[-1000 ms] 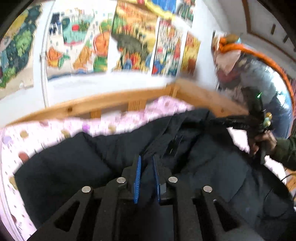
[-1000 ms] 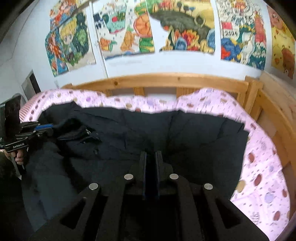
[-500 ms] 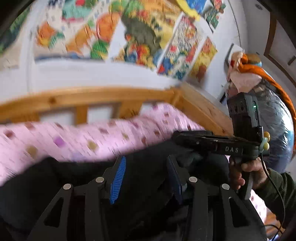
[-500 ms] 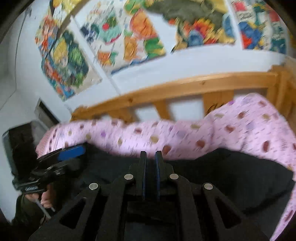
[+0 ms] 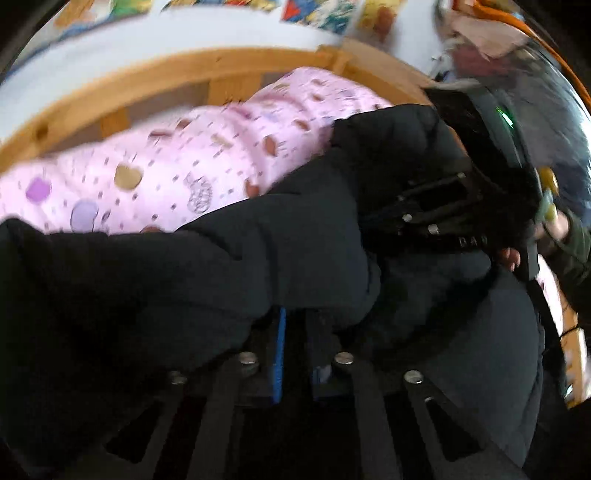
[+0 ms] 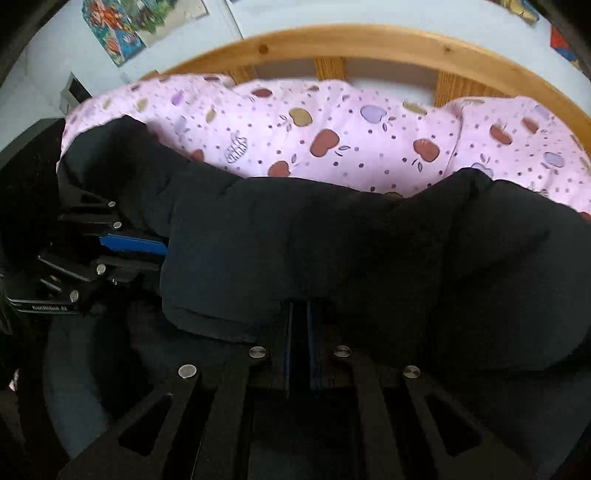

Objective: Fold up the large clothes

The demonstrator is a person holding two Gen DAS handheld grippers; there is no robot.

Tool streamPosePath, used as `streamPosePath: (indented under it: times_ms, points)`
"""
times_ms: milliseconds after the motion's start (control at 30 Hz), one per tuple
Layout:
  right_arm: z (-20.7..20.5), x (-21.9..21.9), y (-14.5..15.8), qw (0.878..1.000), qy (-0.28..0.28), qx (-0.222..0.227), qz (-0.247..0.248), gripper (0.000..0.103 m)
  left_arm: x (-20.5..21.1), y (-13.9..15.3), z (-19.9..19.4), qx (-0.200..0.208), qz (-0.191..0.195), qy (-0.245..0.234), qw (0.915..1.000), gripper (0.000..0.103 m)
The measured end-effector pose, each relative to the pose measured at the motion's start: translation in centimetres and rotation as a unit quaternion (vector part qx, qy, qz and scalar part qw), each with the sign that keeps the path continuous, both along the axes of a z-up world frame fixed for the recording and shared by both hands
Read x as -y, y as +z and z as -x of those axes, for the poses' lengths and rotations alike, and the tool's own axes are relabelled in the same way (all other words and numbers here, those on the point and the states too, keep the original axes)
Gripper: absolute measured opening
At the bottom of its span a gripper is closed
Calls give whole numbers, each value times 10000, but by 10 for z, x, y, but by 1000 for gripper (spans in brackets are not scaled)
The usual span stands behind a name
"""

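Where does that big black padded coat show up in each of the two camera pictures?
Left wrist view: the black padded coat fills the middle and lower part, bunched over the near gripper.
Right wrist view: the coat spans the middle, left to right.
Shared landmark: the pink apple-print bedding behind it.

You have a wooden-framed bed (image 6: 369, 40) with a pink apple-print duvet (image 6: 332, 122), and the black padded jacket (image 6: 332, 240) lies across it

A bedroom: wooden bed frame (image 6: 369, 40), pink apple-print bedding (image 6: 332, 125), colourful posters (image 6: 114, 33).
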State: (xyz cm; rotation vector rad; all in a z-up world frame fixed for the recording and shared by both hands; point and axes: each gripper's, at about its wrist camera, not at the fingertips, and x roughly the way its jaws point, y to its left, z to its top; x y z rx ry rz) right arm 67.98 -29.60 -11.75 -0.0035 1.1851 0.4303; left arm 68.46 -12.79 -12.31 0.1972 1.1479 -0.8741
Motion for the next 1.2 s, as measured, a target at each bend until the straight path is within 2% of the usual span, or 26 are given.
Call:
streamPosePath:
  times_ms: [67, 133, 267, 433, 500, 600, 767, 833, 900, 933, 1000, 1033, 1067, 1100, 1167, 1200]
  points:
    - [-3, -6, -7, 9999, 35, 37, 116, 4, -1, -5, -5, -151, 31, 60, 9999, 7]
    - [-5, -14, -15, 9997, 61, 95, 234, 4, 3, -9, -6, -93, -81, 63, 9999, 7]
    - [-6, -22, -28, 9994, -13, 238, 251, 4, 16, -14, 1, 208, -399, 83, 9990, 7]
    - [5, -21, -31, 9978, -33, 500, 426, 3, 24, -11, 11, 470, -560, 259, 9970, 7]
    - [11, -25, -31, 9968, -32, 601, 523, 3, 28, -8, 22, 766, -681, 295, 9943, 7]
    - [20, -28, -29, 9959, -64, 746, 508, 3, 25, 0, 33, 1023, -645, 307, 9922, 7]
    - [51, -13, -7, 9947, -207, 1005, -13, 6, 9, 33, 40, 850, -317, 758, 9930, 8]
    - [60, -10, 5, 9938, -295, 1064, -95, 6, 5, 49, 50, 1036, -343, 903, 9899, 13]
    - [69, -9, 16, 9925, -358, 1169, -60, 8, 0, 64, 63, 1338, -319, 1050, 9849, 27]
    - [74, -10, 22, 9915, -399, 1240, -29, 11, -2, 69, 69, 1419, -293, 1120, 9831, 30]
    - [85, -10, 33, 9892, -489, 1385, -2, 25, -11, 80, 78, 1589, -195, 1349, 9778, 44]
    - [87, -5, 39, 9876, -534, 1478, -28, 40, -16, 85, 84, 1661, -132, 1488, 9747, 52]
    - [98, -5, 47, 9848, -621, 1619, -44, 53, -21, 91, 91, 1731, -44, 1638, 9712, 69]
    - [102, -5, 52, 9830, -667, 1712, -44, 56, -27, 97, 97, 1796, 43, 1782, 9675, 80]
    - [117, -2, 68, 9782, -683, 1963, 11, 58, -40, 109, 116, 1849, 159, 1995, 9622, 83]
    - [102, 0, 74, 9763, -672, 2054, 83, 58, -42, 117, 122, 1851, 174, 2092, 9600, 85]
